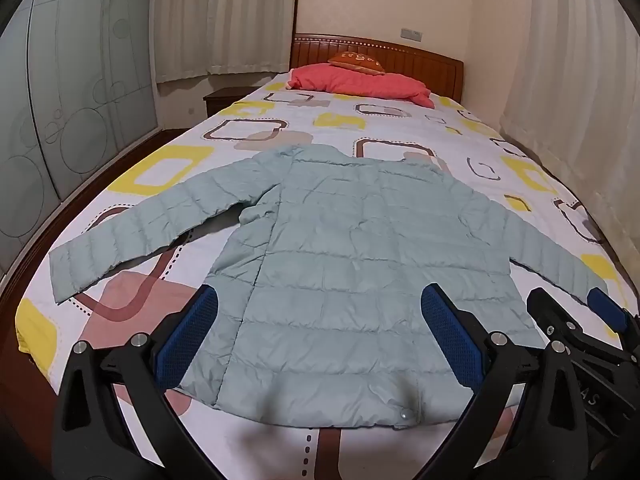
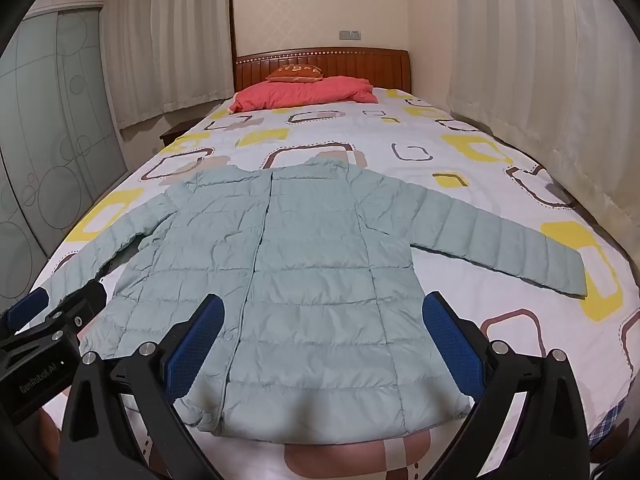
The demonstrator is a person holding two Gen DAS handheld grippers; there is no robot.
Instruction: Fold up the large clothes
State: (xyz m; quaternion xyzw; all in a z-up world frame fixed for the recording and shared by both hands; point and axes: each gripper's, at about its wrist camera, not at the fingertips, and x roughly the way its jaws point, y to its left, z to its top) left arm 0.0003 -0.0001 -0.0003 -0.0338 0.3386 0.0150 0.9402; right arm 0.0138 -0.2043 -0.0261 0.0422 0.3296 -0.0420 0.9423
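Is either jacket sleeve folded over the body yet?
No: in the right wrist view both sleeves of the pale green puffer jacket lie spread out flat on the bedsheet.

Between my blue-padded black jaws lies a pale mint quilted jacket (image 1: 352, 264). The bed sheet (image 1: 168, 168) is white with yellow, brown and pink squares. At twelve o'clock, a coral quilt (image 1: 360, 84) carries an orange cushion (image 1: 358, 62).

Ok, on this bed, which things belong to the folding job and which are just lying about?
Job:
- puffer jacket, spread flat, sleeves out
- left gripper, open
- right gripper, open

Lying about:
- pink quilt
- orange cushion
- patterned bedsheet
- wooden headboard
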